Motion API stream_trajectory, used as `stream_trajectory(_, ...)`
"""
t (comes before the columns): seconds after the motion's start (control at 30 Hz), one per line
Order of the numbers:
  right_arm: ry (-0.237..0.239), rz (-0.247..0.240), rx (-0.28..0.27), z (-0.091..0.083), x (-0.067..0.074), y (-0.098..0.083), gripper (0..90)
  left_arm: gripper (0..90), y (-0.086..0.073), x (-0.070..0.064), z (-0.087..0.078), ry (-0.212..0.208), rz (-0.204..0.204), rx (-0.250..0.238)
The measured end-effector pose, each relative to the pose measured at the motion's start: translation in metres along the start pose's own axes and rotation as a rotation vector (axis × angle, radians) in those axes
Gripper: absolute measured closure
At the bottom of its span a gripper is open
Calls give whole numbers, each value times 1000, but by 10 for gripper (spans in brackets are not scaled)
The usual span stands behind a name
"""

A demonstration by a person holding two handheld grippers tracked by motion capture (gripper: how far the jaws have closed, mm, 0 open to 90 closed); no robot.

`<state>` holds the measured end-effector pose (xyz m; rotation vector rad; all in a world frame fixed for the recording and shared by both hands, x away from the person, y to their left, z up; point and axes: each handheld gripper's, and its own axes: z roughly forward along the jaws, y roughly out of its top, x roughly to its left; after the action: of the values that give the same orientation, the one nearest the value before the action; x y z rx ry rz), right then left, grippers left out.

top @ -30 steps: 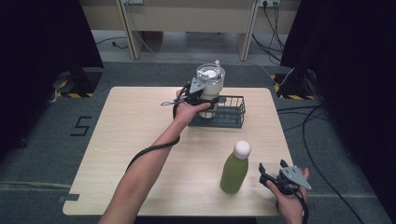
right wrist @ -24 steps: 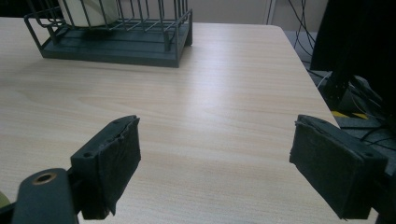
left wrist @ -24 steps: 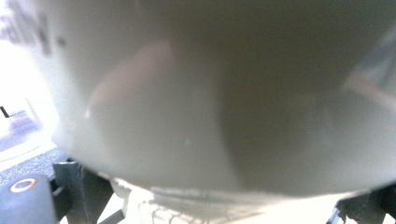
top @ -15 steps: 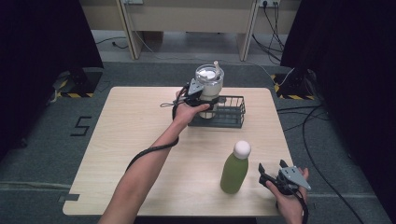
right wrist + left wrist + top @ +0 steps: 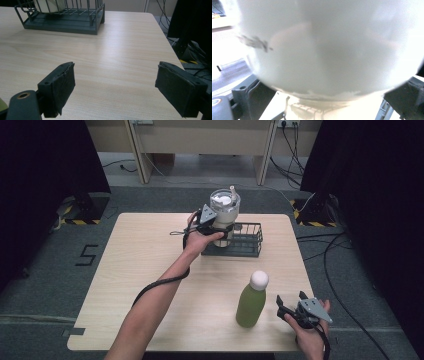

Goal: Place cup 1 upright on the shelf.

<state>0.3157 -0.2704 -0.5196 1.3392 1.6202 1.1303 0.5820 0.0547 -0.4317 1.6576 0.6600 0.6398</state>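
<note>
A clear lidded cup (image 5: 224, 207) with a straw and a white filling stands at the left end of a dark wire basket (image 5: 247, 245) at the table's far side. My left gripper (image 5: 212, 222) is shut on the cup from the left. In the left gripper view the cup (image 5: 324, 50) is a close blur between the two jaws. A green bottle (image 5: 251, 302) with a white cap stands upright near the front right. Just right of it my right gripper (image 5: 290, 307) is open, and its jaws (image 5: 115, 87) stand wide apart over bare table.
The wooden table (image 5: 150, 270) has free room on its left half and in the middle. In the right gripper view the basket (image 5: 75, 25) lies far ahead. Cables trail on the floor to the right, and dark curtains stand at both sides.
</note>
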Motion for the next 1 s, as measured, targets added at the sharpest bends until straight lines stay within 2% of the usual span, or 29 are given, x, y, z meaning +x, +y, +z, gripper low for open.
stream_trajectory(0.27,-1,3,1,0,0,0,156,25,-1,1,-12,8,2,-3)
stream_trajectory(0.47,-1,2,0,0,0,0,156,16,3,-2,-27,10,30,-5)
stream_trajectory(0.8,-4,11,-4,-1,-1,0,156,30,2,-8,-47,-14,64,-11)
stream_trajectory(1.0,-8,8,-5,-2,-3,-1,156,29,1,-7,-57,-8,59,-10)
